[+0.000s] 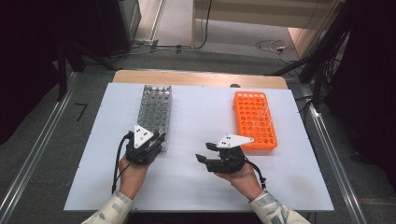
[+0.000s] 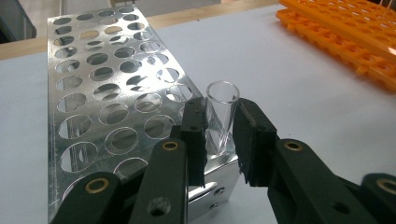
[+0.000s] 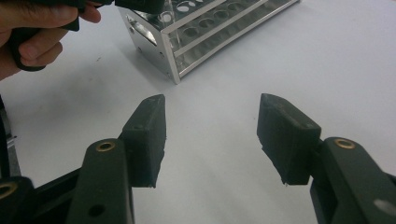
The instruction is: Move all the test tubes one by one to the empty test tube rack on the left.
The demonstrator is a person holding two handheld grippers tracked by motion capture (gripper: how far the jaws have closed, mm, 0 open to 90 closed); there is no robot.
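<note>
We see the left hand (image 1: 132,169) reaching forward from the near edge of the white table (image 1: 201,116), its left gripper (image 1: 156,142) at the near right corner of the metal tube rack (image 1: 155,109). In the left gripper view that gripper's jaws are clamped on a clear glass test tube (image 2: 222,109), which stands nearly upright, long axis vertical, open mouth up, its lower end in the rack's corner hole. The right hand (image 1: 243,177) rests low over the table, its right gripper (image 1: 203,156) pointing left toward the metal rack, jaws apart with nothing between them. The orange tube rack (image 1: 254,119) lies just beyond it
</note>
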